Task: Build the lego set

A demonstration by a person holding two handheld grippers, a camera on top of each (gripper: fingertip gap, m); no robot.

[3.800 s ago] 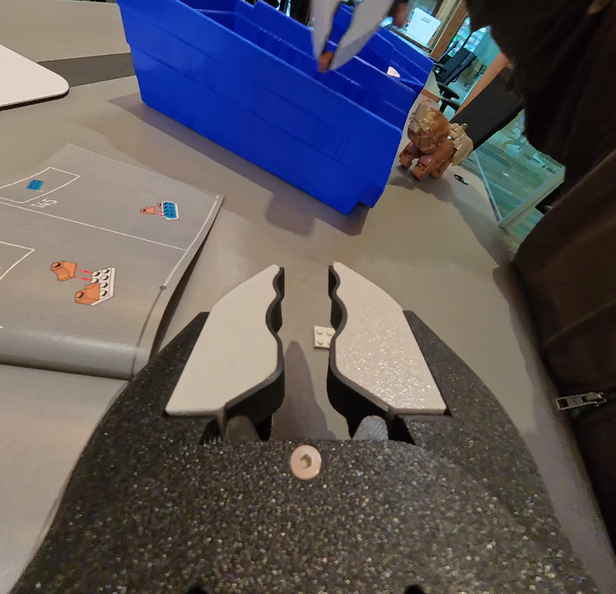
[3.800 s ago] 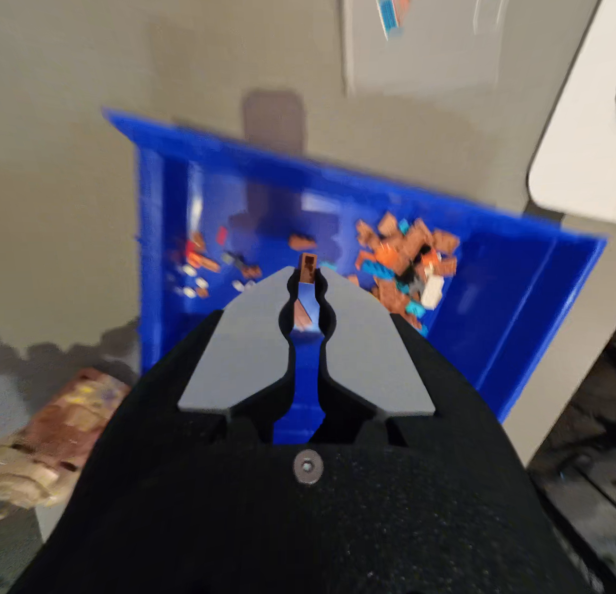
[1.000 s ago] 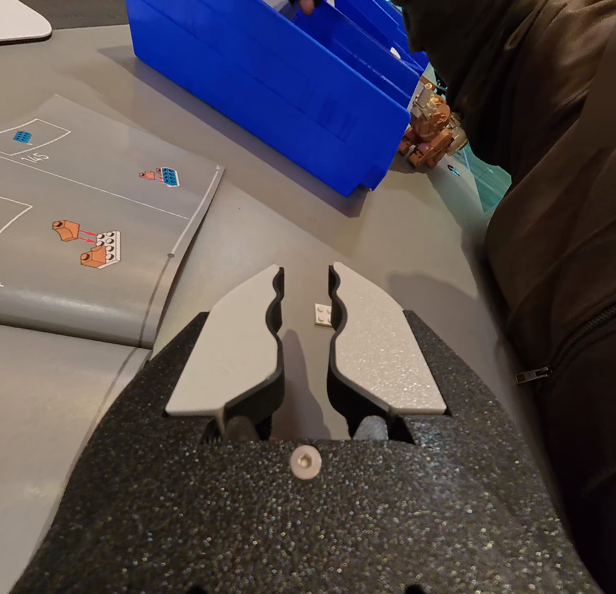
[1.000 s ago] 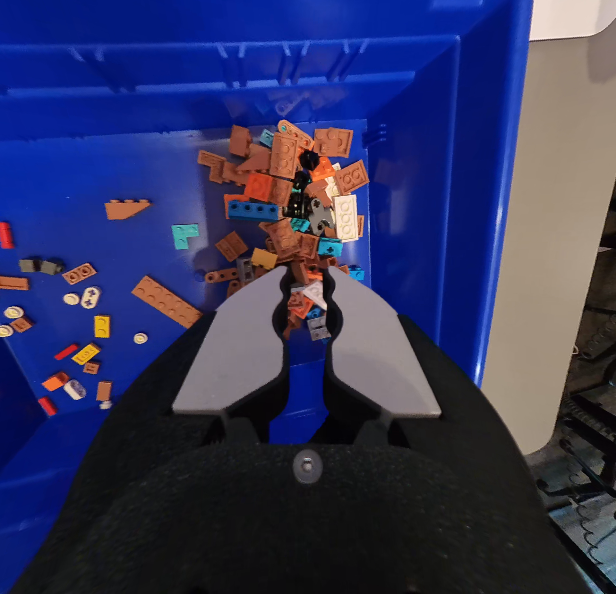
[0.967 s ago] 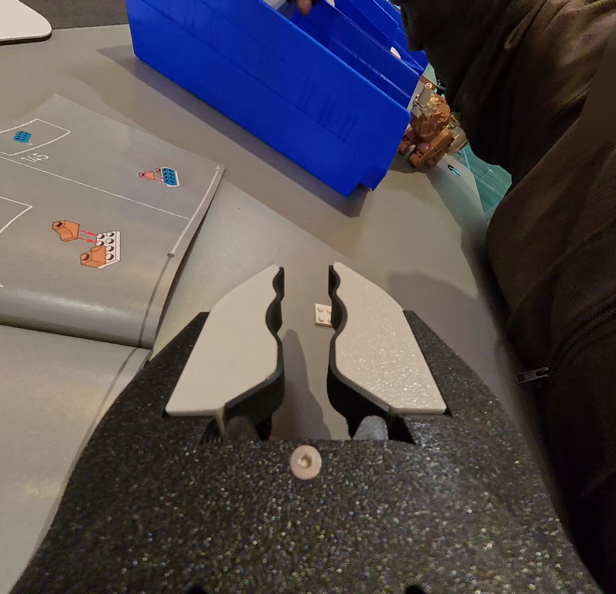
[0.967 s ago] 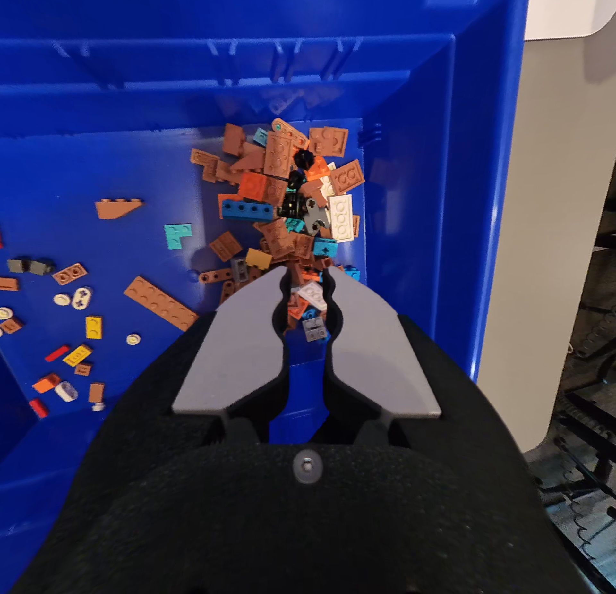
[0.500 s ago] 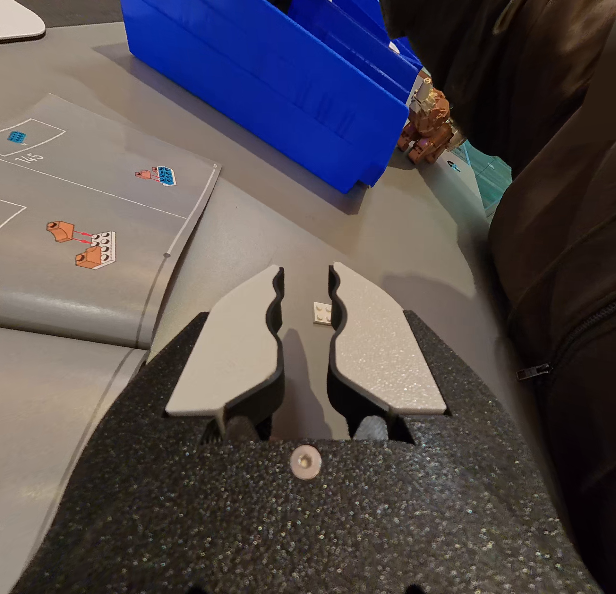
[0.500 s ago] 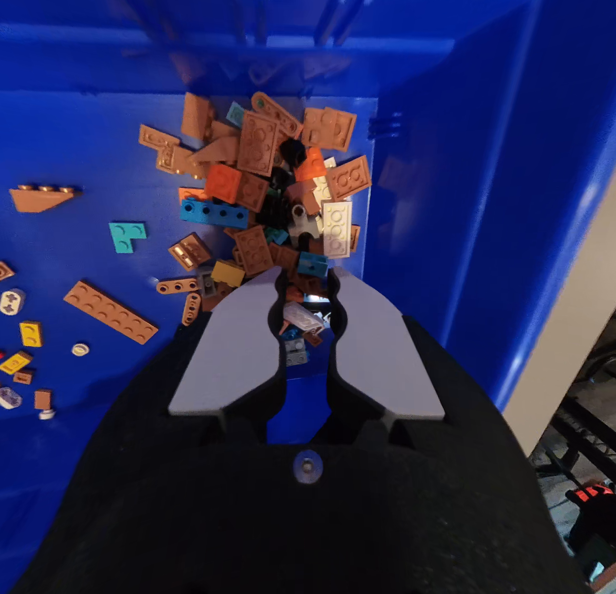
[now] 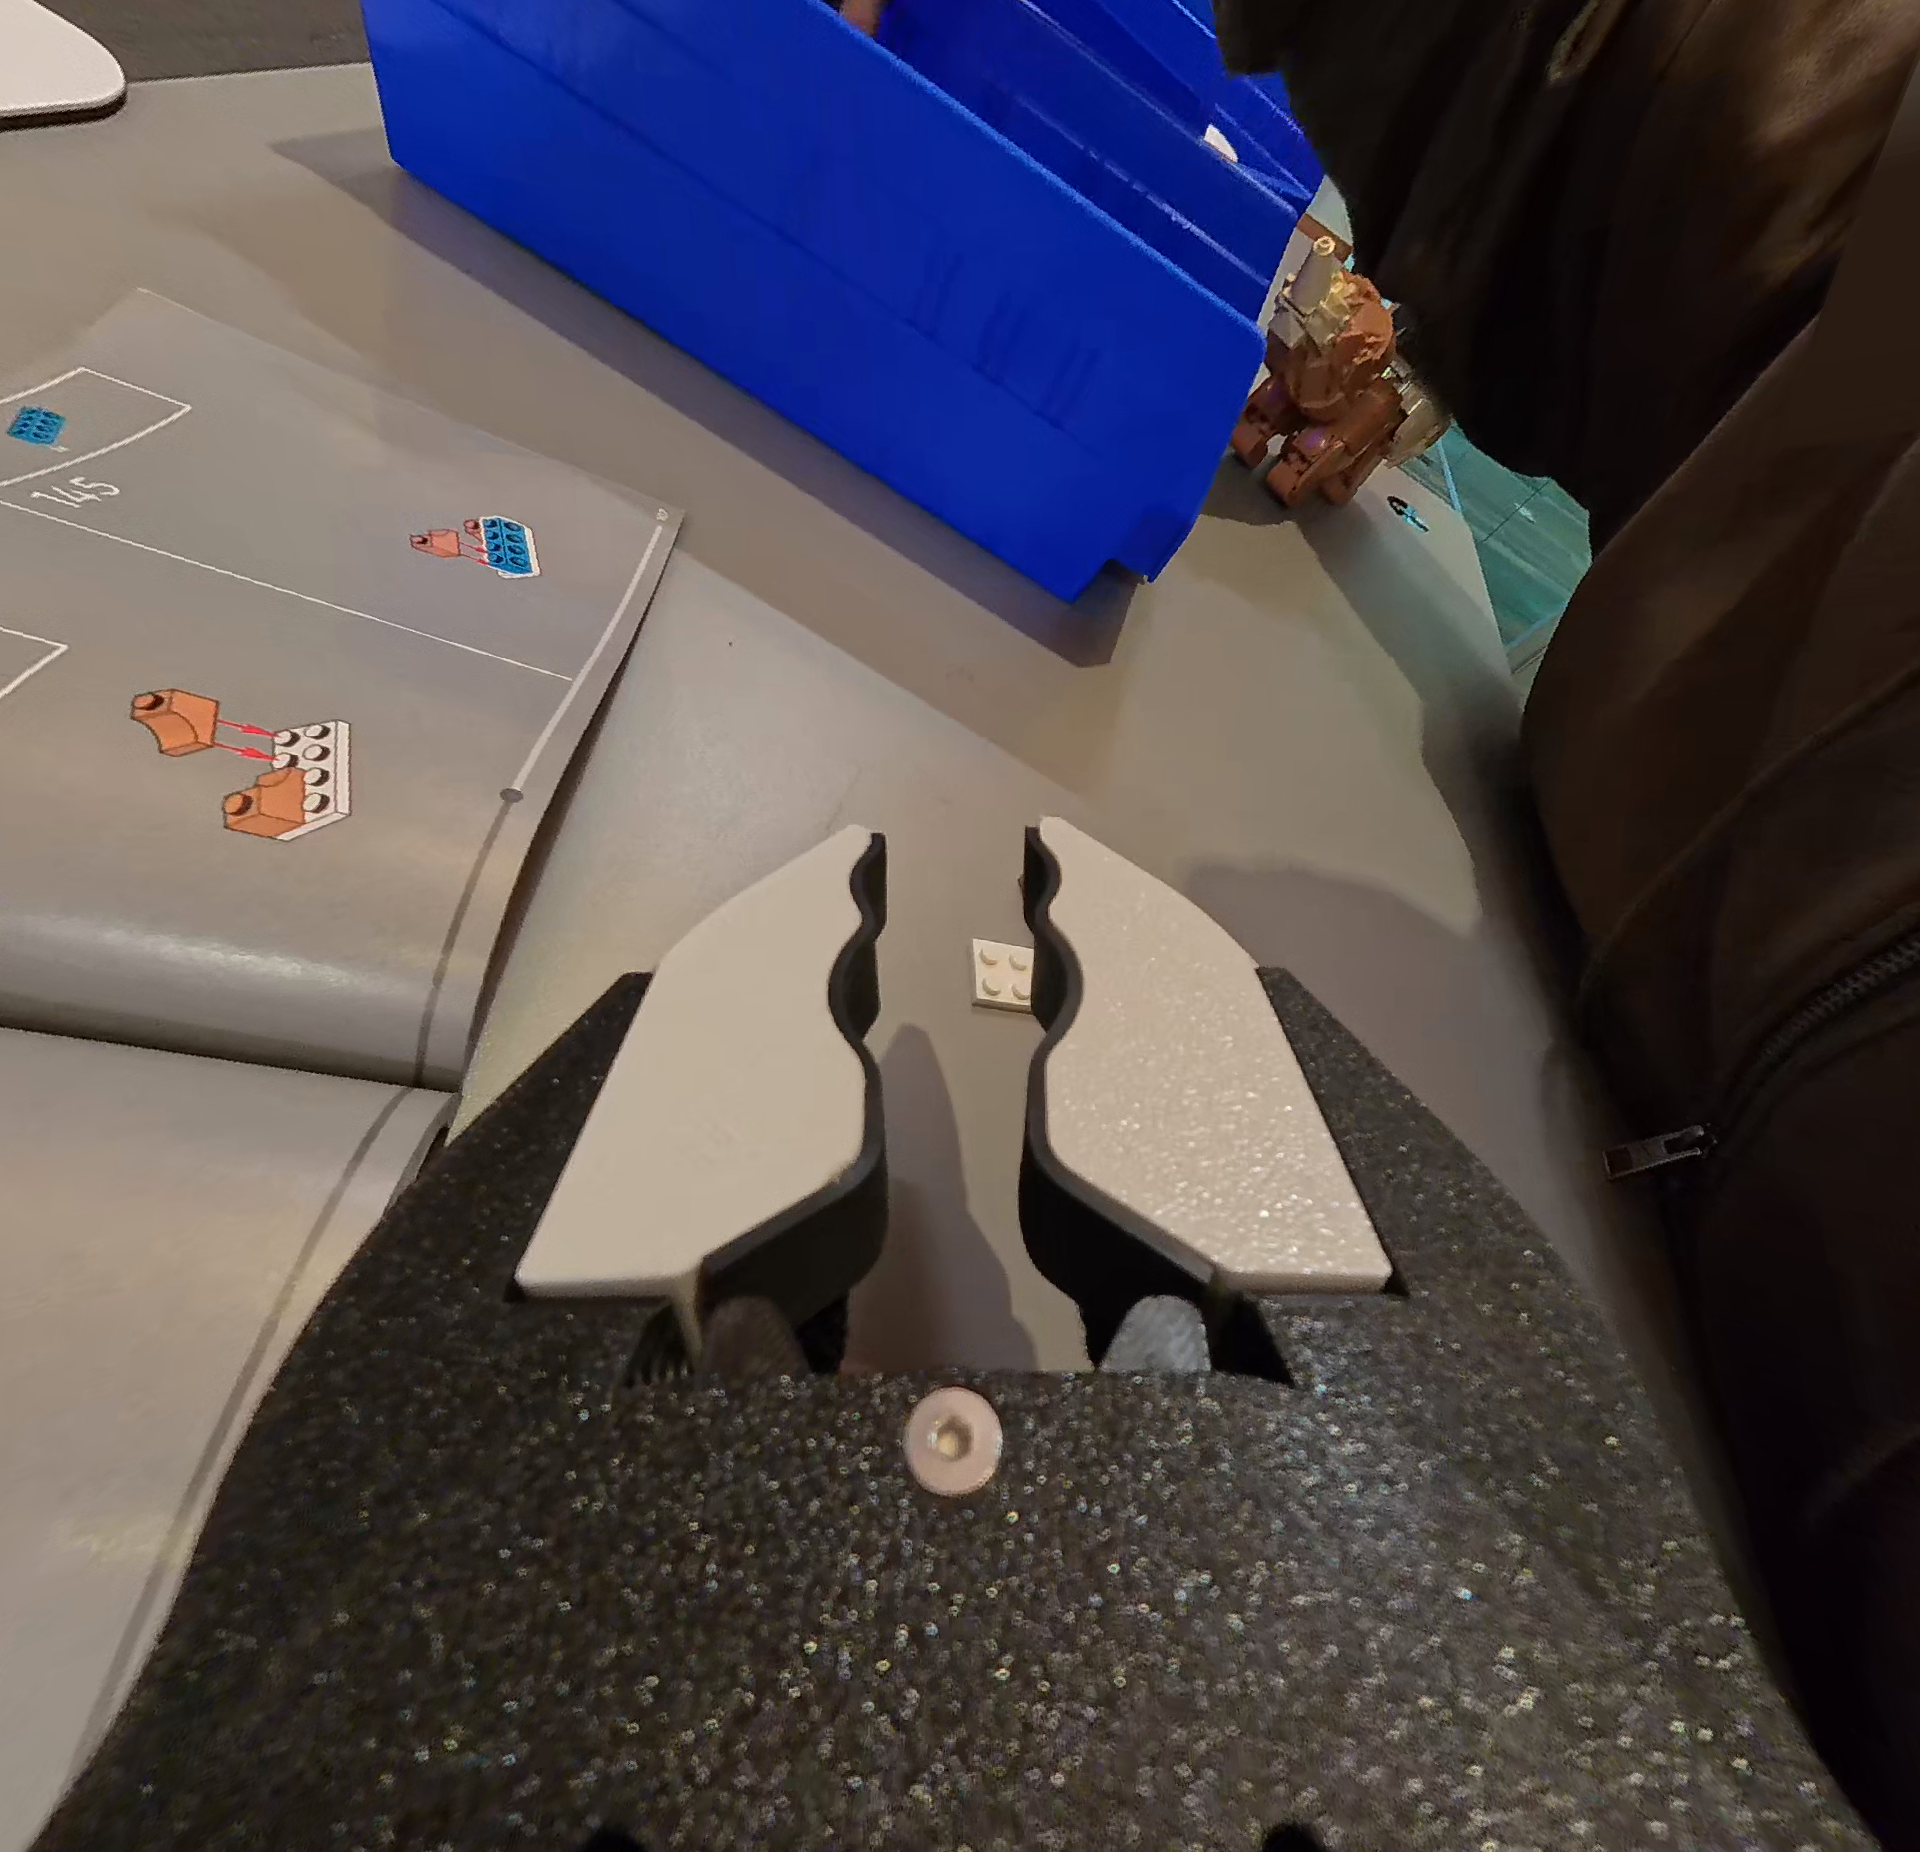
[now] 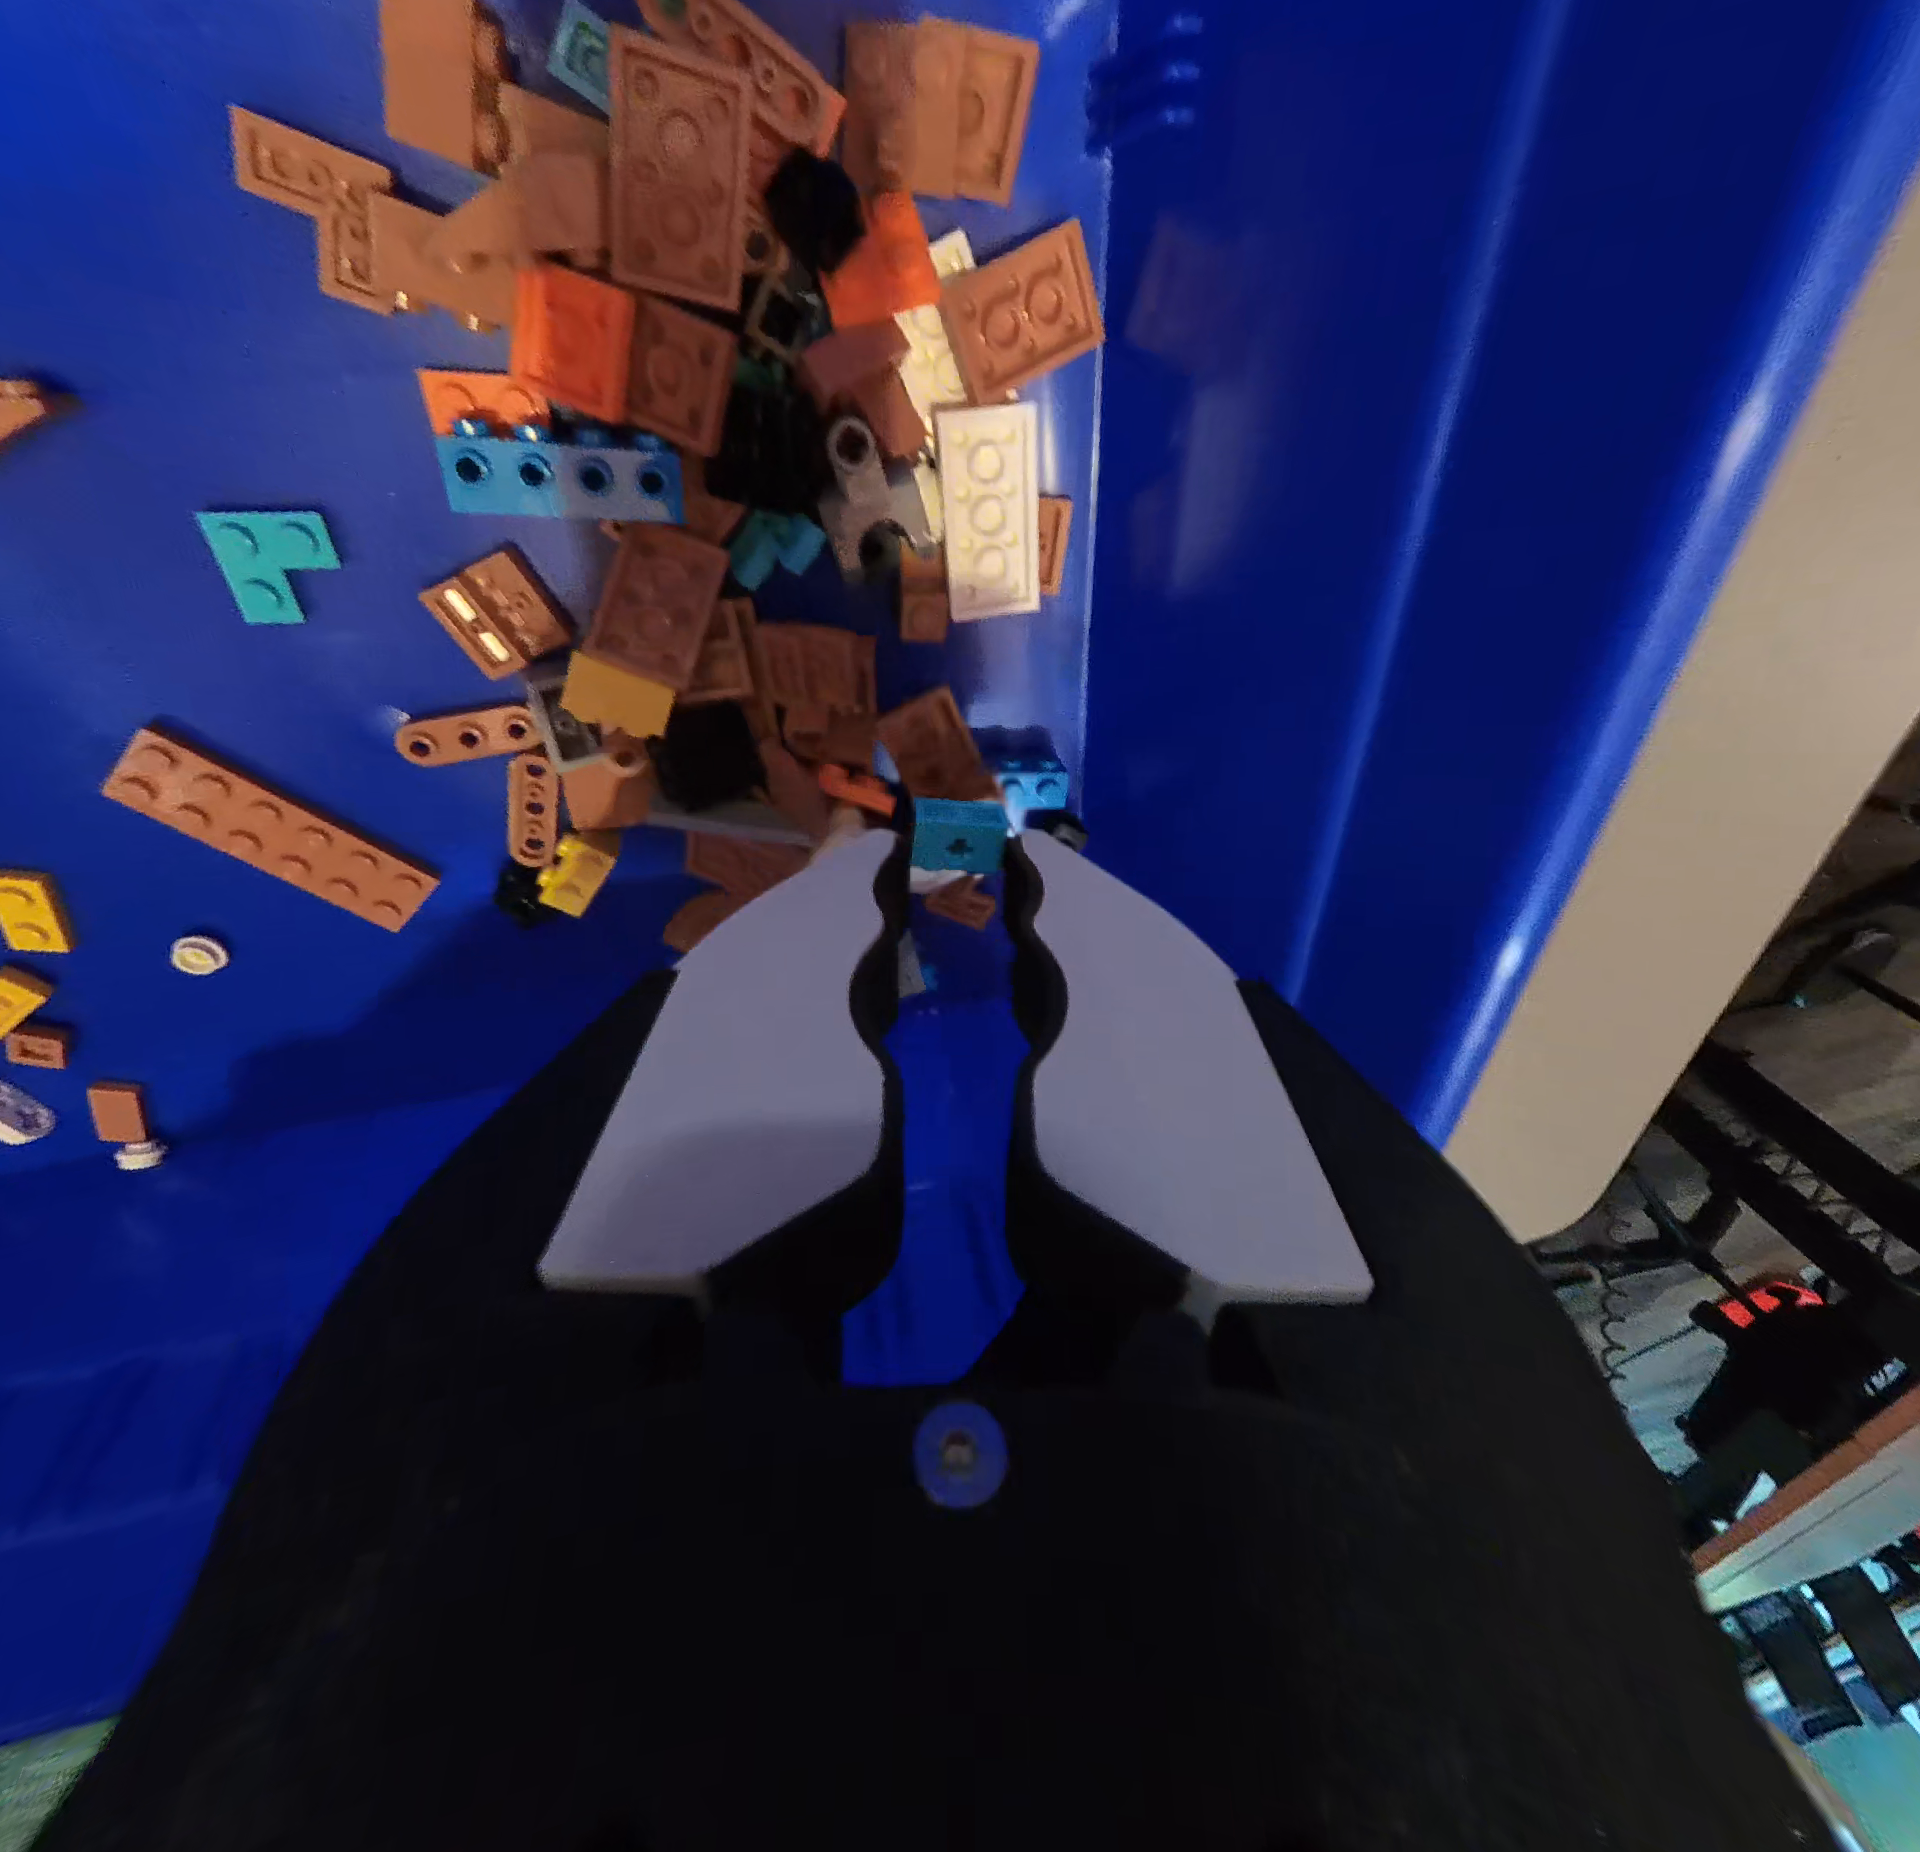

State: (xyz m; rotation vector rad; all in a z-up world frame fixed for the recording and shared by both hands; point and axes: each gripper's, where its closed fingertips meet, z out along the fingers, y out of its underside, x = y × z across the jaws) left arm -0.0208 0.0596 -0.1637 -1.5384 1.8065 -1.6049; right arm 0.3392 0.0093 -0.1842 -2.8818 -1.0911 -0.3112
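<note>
My left gripper is open and empty, low over the grey table. A small white 2x2 plate lies on the table between its fingers, close against the right one. My right gripper is open, deep inside a blue bin, at the near edge of a pile of brown, orange, black and white bricks. A small blue brick with a cross hole sits between its fingertips; I cannot tell if they touch it.
An open instruction booklet lies left of the left gripper. Blue bins stand behind it, with a brown lego figure at their right end. A person's dark jacket fills the right side. Loose plates lie scattered across the bin floor. Some 35 cm of space lies between my two pairs of fingers.
My right gripper, which earlier held a small brown piece above the bin, has gone down into the bin toward the pile. The blue brick now sits between its tips. The left gripper has hardly moved.
</note>
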